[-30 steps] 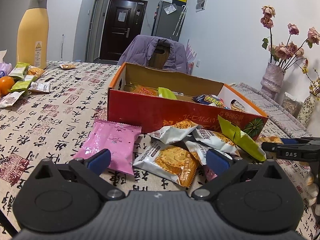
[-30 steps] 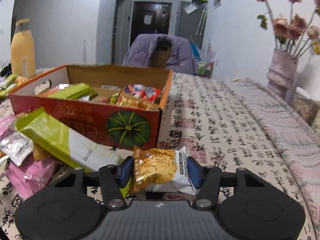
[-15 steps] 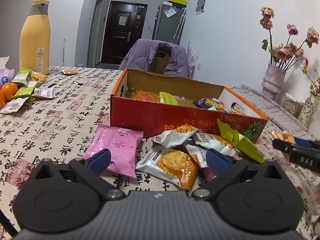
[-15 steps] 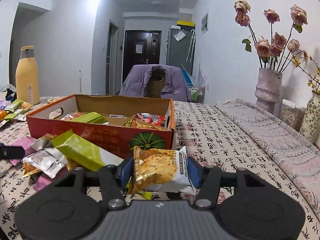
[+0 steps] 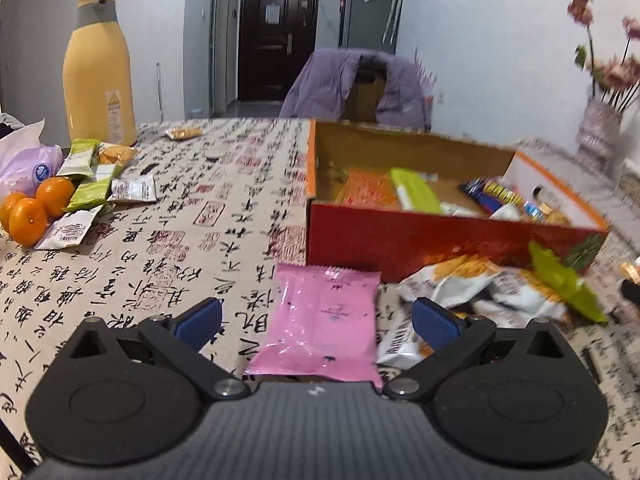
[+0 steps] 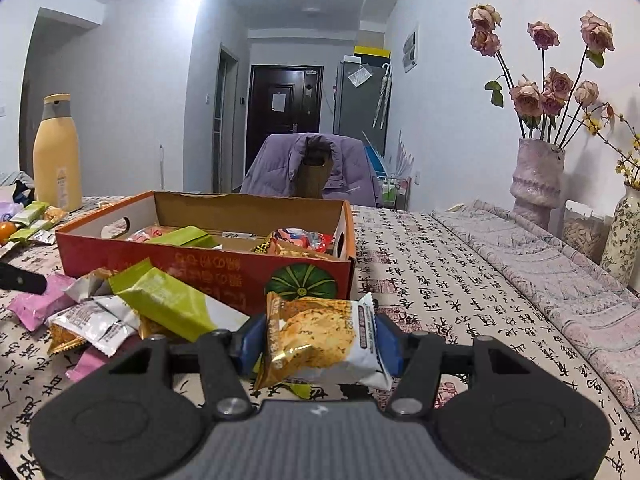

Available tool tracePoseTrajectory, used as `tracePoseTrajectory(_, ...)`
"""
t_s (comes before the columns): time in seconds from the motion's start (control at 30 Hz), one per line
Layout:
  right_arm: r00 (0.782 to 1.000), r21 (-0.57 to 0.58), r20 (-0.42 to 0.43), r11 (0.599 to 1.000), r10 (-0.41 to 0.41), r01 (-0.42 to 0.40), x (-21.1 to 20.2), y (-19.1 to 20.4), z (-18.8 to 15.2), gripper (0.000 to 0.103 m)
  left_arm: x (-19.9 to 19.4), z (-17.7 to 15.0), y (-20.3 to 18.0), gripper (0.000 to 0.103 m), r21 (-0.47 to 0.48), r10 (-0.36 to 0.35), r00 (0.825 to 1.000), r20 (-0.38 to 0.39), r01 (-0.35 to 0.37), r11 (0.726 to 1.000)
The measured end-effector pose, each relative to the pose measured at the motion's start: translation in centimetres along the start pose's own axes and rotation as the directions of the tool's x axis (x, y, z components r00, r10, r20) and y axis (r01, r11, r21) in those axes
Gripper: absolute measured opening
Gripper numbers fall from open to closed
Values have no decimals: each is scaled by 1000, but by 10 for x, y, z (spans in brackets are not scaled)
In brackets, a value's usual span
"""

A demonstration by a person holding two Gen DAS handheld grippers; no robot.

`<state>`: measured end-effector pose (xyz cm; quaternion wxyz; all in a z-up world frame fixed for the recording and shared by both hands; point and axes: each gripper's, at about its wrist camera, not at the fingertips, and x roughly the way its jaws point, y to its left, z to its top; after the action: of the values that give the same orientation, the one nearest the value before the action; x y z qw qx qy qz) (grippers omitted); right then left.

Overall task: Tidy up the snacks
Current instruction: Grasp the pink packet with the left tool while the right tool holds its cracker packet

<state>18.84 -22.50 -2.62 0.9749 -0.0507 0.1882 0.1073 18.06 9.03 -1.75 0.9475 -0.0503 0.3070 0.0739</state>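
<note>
A red cardboard box with several snacks inside stands on the table. In front of it lie loose packets: a pink packet, white-and-orange cracker packets and a green packet. My left gripper is open, its blue pads on either side of the pink packet and apart from it. My right gripper is shut on a white-and-orange cracker packet, held just above the table in front of the box's right corner.
At the far left lie tangerines, more small packets, a plastic bag and a tall yellow bottle. Vases with flowers stand at the right on a quilted cloth. A chair with a purple jacket is behind the table.
My left gripper has swung left, so the pink packet now lies between its pads instead of the cracker packets. My right gripper tilted up with its packet, then held still.
</note>
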Motion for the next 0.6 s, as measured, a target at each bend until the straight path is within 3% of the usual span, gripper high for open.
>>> tracePoseTrajectory(0.1,1000,-3,2,1000,-1,1,-1,1,-1,58,14,0,-4,100,25,6,998,-58,-4,1000)
tracePoseTrajectory(0.17,1000,-4,-1,1000,1,-1,0,1,0,58,21,0,-5,90,32,15,997,-81,-12,999)
tracePoseTrajectory(0.3,1000,3,1,1000,1,-1,-1,0,-1,58,31,3,-5,84,24,18,994,-109,-15,1000)
tracePoseTrajectory(0.4,1000,10,-1,1000,2,-2,0,-1,-1,58,35,3,-7,72,33,30,993,-111,-26,999)
tracePoseTrajectory(0.43,1000,11,-1,1000,2,-2,0,-2,-1,58,34,2,-8,63,38,26,994,-105,-22,999)
tracePoseTrajectory(0.6,1000,12,-1,1000,3,-3,0,-2,-1,58,27,-1,-7,63,22,1,997,-75,1,1000)
